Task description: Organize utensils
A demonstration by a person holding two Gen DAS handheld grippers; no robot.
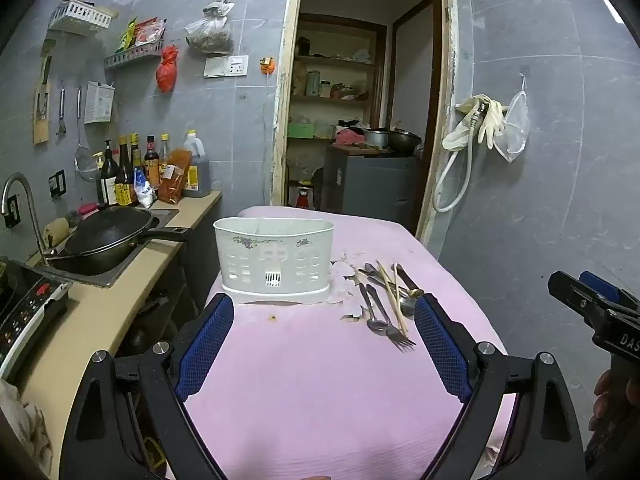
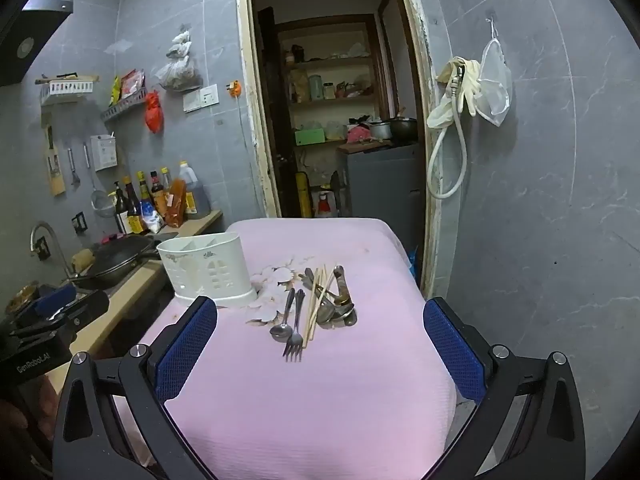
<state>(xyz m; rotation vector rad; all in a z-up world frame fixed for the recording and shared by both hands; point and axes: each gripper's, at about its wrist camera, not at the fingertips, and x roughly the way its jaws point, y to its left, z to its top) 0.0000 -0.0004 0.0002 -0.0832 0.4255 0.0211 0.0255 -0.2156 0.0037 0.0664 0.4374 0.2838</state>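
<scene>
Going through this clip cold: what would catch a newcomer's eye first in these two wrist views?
Probably the pink tablecloth filling the foreground, with a loose pile of utensils lying on it: fork, spoons and wooden chopsticks. Just left of the pile stands an empty white utensil holder with a floral print. Both grippers, left gripper and right gripper, hover with jaws wide open and nothing between them.
</scene>
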